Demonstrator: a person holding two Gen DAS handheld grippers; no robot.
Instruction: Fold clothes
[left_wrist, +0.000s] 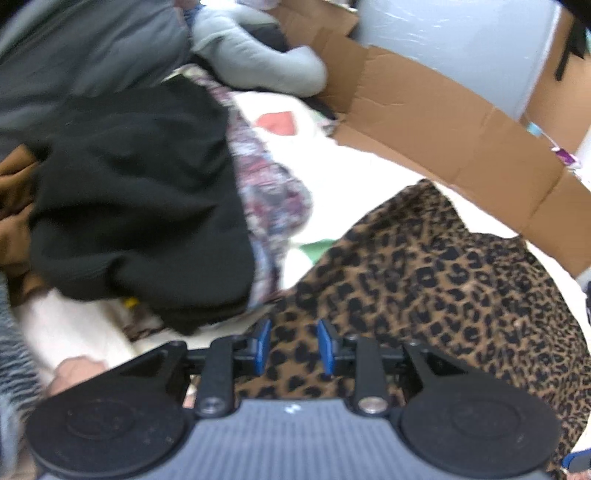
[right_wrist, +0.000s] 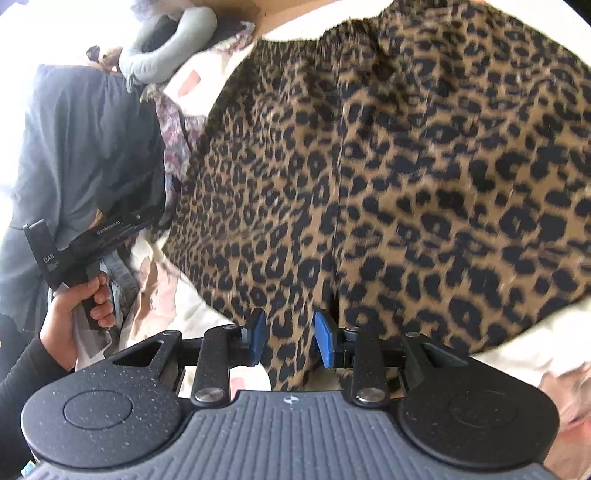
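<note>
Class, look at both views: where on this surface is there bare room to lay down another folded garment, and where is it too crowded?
Bare patches: the pale bedding between the leopard-print garment, the cardboard box and the black garment, and a strip on the leopard print's near right edge. Crowded: the pile on the left, with the grey clothing and grey sleeve.

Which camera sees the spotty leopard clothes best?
The right wrist view: the leopard clothes fill most of the picture, showing the gathered waistband and middle seam. The left wrist view shows only part, blurry, beside a black garment.
</note>
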